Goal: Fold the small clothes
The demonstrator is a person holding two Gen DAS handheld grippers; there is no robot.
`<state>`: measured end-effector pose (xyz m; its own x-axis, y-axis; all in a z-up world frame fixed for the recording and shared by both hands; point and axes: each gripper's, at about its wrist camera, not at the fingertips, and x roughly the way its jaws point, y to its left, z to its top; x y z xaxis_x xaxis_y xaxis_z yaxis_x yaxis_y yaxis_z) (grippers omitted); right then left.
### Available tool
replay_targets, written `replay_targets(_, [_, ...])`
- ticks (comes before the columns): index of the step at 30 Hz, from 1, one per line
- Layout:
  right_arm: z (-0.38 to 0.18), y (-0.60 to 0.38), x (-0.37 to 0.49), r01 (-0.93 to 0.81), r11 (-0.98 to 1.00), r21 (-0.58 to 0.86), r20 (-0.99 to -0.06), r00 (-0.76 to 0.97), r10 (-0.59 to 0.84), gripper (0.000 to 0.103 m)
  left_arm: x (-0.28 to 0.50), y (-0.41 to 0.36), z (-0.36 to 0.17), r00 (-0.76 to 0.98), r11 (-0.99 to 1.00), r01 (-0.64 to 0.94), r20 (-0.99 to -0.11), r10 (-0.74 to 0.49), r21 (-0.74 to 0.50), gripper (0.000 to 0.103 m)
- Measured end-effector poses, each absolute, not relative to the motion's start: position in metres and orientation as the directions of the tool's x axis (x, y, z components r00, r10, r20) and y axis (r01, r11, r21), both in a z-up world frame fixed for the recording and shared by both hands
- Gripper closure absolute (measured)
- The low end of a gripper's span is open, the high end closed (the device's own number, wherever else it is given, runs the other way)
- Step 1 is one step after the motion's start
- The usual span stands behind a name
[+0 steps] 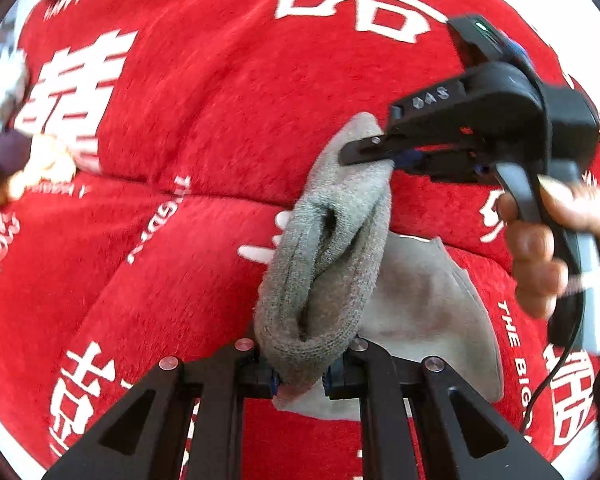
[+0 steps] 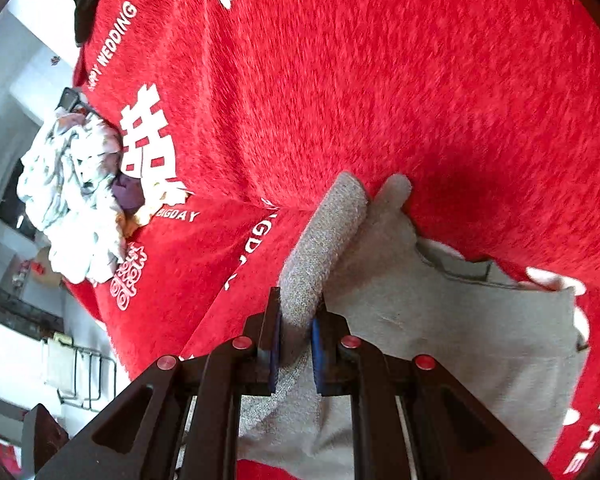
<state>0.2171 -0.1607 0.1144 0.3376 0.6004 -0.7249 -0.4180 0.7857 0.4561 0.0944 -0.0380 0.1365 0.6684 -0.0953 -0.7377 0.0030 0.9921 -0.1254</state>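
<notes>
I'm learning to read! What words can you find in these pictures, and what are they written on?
"HAPPY WEDDING": white print on the red blanket, partly blurred.
"BIGDAY": same blanket, beside the crumpled white cloth pile.
"THE BIG": blanket edge, cut off.
"DAS": possibly, on the right gripper; unclear.
Large white Chinese characters: on the blanket, distorted and cut off.

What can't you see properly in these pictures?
- Left wrist view: the pile of clothes at the left edge is blurred and cut off.
- Left wrist view: the grey sock hides part of the light grey cloth under it.
- Right wrist view: the right gripper covers the sock's end, so which end it holds is unclear.
</notes>
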Motion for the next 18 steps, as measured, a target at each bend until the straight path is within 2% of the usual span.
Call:
replay_targets(6, [0.133,-0.197,0.216,-0.478,0.776,0.411,-0.732,0.335,0.594,0.090,0.088,-0.091,0.151,0.679,0.997,0.064,-0.731,-0.068,-0.033,0.088])
replay_targets(18, [0.114,-0.259,0.216,-0.511,0.766,0.390,-0.727,0.339,0.597,0.090,0.089,-0.181,0.138,0.664,0.984,0.138,-0.748,-0.006,0.114,0.088])
